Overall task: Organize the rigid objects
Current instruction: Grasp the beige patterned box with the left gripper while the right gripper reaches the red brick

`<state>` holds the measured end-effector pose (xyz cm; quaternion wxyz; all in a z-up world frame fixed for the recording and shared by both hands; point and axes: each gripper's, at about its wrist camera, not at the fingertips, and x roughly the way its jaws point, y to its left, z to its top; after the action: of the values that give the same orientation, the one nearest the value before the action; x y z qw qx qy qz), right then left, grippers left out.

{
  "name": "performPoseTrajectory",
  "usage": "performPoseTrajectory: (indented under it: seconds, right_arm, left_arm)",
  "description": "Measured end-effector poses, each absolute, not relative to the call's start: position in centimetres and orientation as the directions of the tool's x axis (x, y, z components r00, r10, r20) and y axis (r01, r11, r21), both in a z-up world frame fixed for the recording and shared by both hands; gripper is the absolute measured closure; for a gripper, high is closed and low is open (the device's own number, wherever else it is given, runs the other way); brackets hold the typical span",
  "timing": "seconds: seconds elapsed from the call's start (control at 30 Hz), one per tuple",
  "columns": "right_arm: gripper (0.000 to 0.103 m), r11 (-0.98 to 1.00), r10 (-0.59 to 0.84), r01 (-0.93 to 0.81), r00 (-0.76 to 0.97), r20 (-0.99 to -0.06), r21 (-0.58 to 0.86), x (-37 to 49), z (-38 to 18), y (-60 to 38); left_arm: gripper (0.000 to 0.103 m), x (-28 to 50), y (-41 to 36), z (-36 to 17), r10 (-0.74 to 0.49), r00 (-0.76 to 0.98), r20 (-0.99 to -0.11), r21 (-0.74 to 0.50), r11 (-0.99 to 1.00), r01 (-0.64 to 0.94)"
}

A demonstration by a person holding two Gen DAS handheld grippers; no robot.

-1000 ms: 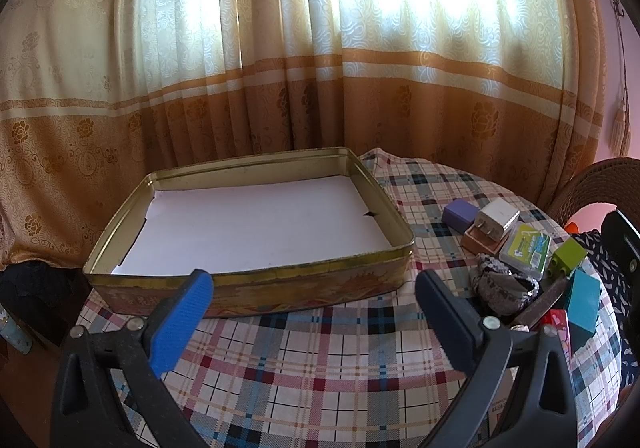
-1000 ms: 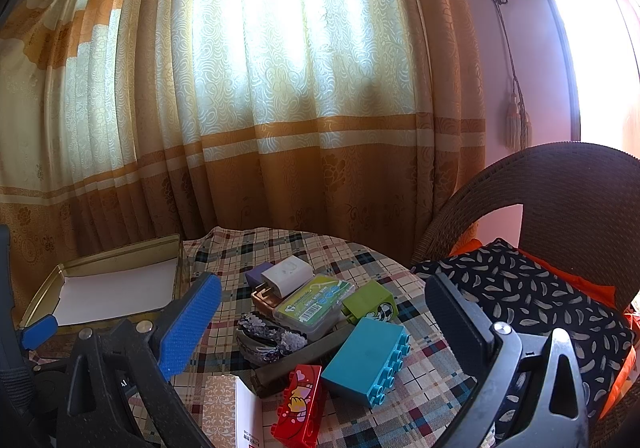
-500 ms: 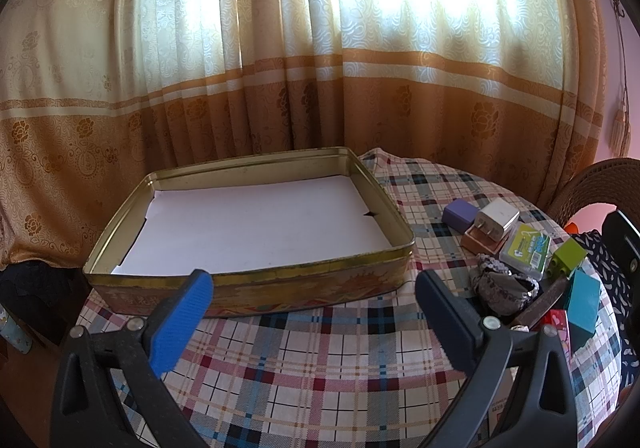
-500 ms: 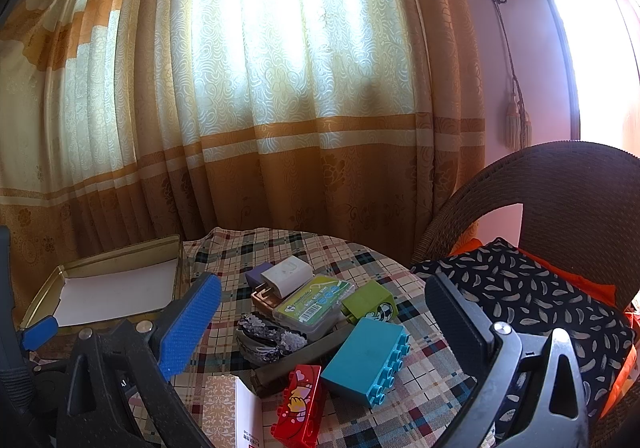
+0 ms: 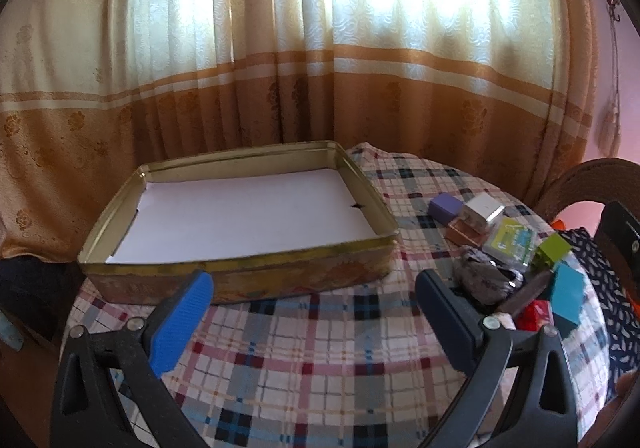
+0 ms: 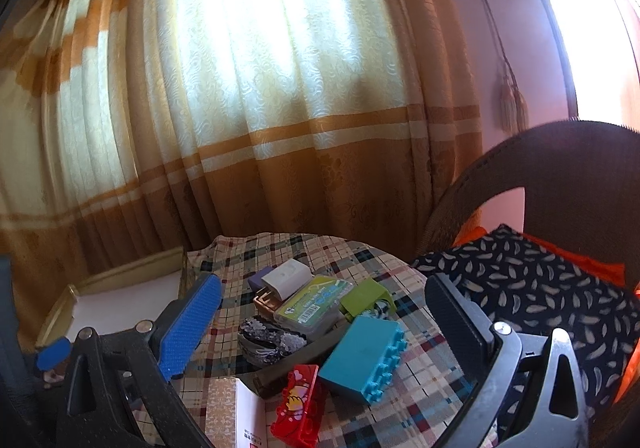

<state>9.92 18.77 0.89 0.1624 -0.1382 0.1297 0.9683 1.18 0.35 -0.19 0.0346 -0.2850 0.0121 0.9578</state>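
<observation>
Left tongs [image 5: 314,290]: I am holding them wide apart, nothing between the fingers, hovering over the plaid tablecloth [image 5: 320,348] just in front of the shallow gold-coloured metal tin [image 5: 240,276]. The tin is sitting on the cloth with a white paper sheet [image 5: 248,215] lining its floor.

Right tongs [image 6: 324,318]: I am holding these spread open as well, gripping nothing, and they are pointing at the cluster of small objects on the same cloth, right of the tin.

The cluster is lying as follows:
- a teal plastic building brick [image 6: 362,358] is nearest, studs facing the camera side;
- a red plastic brick with a cartoon print [image 6: 296,408] is lying beside it, touching or nearly so;
- a dark brown flat bar [image 6: 296,366] is running under the pile;
- a sequinned grey pouch [image 6: 266,340] is sitting behind that;
- a clear green-labelled plastic case [image 6: 314,306] is leaning on a copper-coloured box [image 6: 266,304];
- a white charger cube [image 6: 286,278] is resting on top, a purple block [image 6: 260,280] is just behind it;
- a lime-green brick [image 6: 366,298] is on the right.

A patterned booklet [image 6: 236,414] is lying at the near edge. A wicker chair [image 6: 580,175] with a feather-print cushion [image 6: 540,288] is standing to the right.
</observation>
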Motion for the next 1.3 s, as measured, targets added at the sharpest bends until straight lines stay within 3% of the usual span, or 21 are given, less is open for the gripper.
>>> performPoseTrajectory:
  seconds: [0.23, 0.43, 0.57, 0.67, 0.97, 1.03, 1.17, 1.3]
  right_arm:
    - [0.001, -0.895, 0.345, -0.411, -0.884, -0.316, 0.172, 11.7, 1.3, 21.4]
    - [0.001, -0.89, 0.354, -0.429, -0.863, -0.36, 0.153, 12.5, 0.7, 23.0]
    - [0.009, -0.903, 0.323, -0.405, -0.862, -0.39, 0.146, 12.7, -0.2, 22.9]
    - [0.02, -0.912, 0.303, -0.386, -0.862, -0.407, 0.139, 12.4, -0.4, 22.6]
    - [0.026, -0.926, 0.248, -0.343, -0.865, -0.437, 0.155, 12.1, -0.7, 21.9]
    - [0.028, -0.933, 0.222, -0.323, -0.864, -0.451, 0.159, 11.8, -0.7, 21.5]
    - [0.038, -0.941, 0.191, -0.301, -0.851, -0.489, 0.156, 11.3, -1.2, 20.8]
    - [0.039, -0.949, 0.121, -0.255, -0.839, -0.531, 0.186, 10.9, -1.2, 20.3]
  left_arm:
    - [0.001, 2.8, 2.5, 0.2, 0.275, -0.755, -0.595, -0.087, -0.956, -0.28]
    - [0.009, 3.6, 5.4, -0.1, 0.34, -0.687, -0.642, -0.087, -0.923, -0.376]
    - [0.021, 3.7, 6.2, -0.8, 0.345, -0.646, -0.681, -0.086, -0.914, -0.397]
    - [0.023, 3.4, 6.5, -1.6, 0.335, -0.62, -0.71, -0.088, -0.915, -0.394]
    - [0.061, 2.2, 6.3, -3.9, 0.356, -0.505, -0.786, -0.165, -0.908, -0.384]
    - [0.079, 2.1, 5.9, -3.9, 0.383, -0.494, -0.78, -0.197, -0.901, -0.388]
    - [0.079, 2.0, 5.7, -3.8, 0.408, -0.487, -0.772, -0.216, -0.889, -0.403]
    - [0.079, 2.2, 4.4, -2.3, 0.377, -0.568, -0.732, -0.175, -0.909, -0.379]
